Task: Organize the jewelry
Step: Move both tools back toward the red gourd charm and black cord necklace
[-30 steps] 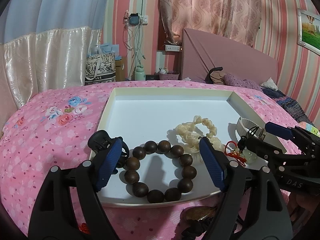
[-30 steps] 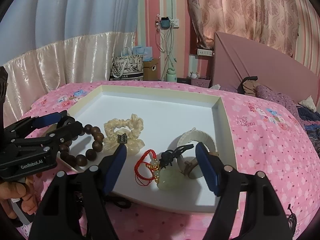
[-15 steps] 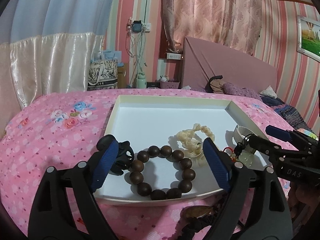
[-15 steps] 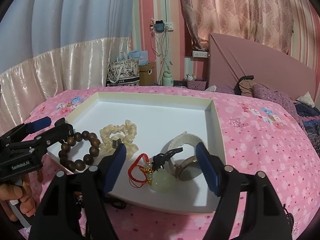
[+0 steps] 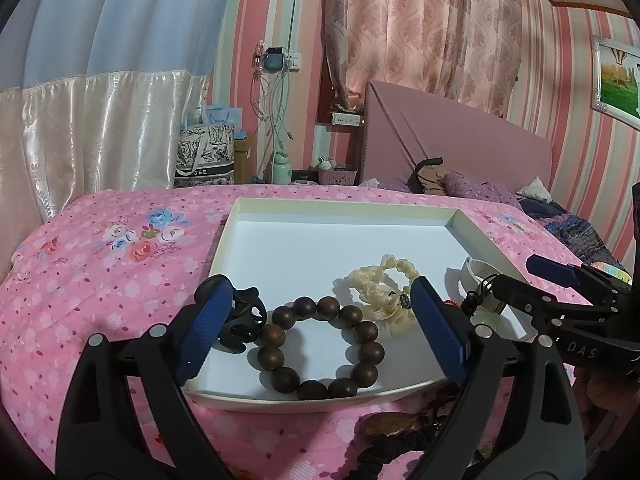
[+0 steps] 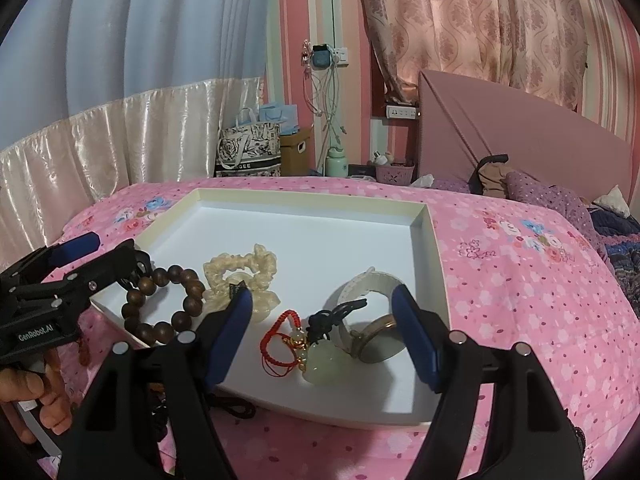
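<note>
Five pieces are laid along the near edge of the shallow white cardboard tray [image 5: 344, 206]: a black hair clip [image 5: 242, 318], a dark wooden bead bracelet [image 5: 318, 346], a cream fabric scrunchie [image 6: 242, 276], a jade pendant on red cord [image 6: 318, 362] and a white-strapped watch [image 6: 370, 320]. Both the left gripper [image 5: 320, 334] and the right gripper [image 6: 322, 334] are held wide and empty. A dark corded piece [image 5: 394, 432] (hard to identify) is left outside on the pink floral bedspread [image 5: 120, 280], so sorting is judged nearly done

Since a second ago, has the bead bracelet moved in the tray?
No. The bead bracelet still lies at the tray's near edge beside the scrunchie; only the camera pulled back.
</note>
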Tool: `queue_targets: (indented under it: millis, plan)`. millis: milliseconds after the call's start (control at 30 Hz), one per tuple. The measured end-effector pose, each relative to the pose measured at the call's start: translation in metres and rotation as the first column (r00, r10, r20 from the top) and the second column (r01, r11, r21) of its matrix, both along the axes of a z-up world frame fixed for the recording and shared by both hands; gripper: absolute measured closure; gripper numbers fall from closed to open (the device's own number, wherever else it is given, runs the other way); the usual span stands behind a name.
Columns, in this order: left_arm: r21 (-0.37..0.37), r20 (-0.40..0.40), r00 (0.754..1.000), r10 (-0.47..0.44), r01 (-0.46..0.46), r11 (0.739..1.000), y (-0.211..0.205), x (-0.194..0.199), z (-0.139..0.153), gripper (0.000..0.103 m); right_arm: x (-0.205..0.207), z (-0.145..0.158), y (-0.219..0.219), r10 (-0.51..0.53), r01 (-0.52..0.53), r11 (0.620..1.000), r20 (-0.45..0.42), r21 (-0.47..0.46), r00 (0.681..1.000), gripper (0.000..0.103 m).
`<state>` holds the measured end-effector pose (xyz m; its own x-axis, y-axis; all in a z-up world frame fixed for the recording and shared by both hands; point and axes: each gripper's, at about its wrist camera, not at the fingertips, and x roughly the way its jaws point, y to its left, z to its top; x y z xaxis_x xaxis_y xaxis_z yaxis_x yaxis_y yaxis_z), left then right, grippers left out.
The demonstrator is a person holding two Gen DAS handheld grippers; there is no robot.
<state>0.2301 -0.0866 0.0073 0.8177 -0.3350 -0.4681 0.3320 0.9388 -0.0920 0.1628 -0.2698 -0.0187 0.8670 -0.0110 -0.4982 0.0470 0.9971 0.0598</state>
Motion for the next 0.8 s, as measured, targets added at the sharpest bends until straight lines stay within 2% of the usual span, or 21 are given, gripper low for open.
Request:
queue_targets:
  millis: [533, 700, 800]
  plan:
    - [0.009, 0.010, 1.000, 0.021, -0.021, 1.000, 0.008, -0.001, 0.007, 0.013, -0.001, 0.002, -0.007, -0.020, 0.020, 1.000, 0.006, 0.018, 1.000, 0.031]
    - [0.036, 0.008, 0.999, 0.046, -0.046, 0.998, 0.019, 0.005, 0.018, 0.011, -0.002, 0.007, -0.017, -0.046, 0.046, 0.999, 0.005, 0.018, 0.999, 0.031]
    - [0.056, 0.045, 0.996, 0.080, -0.082, 0.995, 0.033, 0.006, 0.040, 0.011, -0.006, 0.018, -0.027, -0.049, 0.048, 0.997, 0.022, 0.056, 0.999, 0.031]
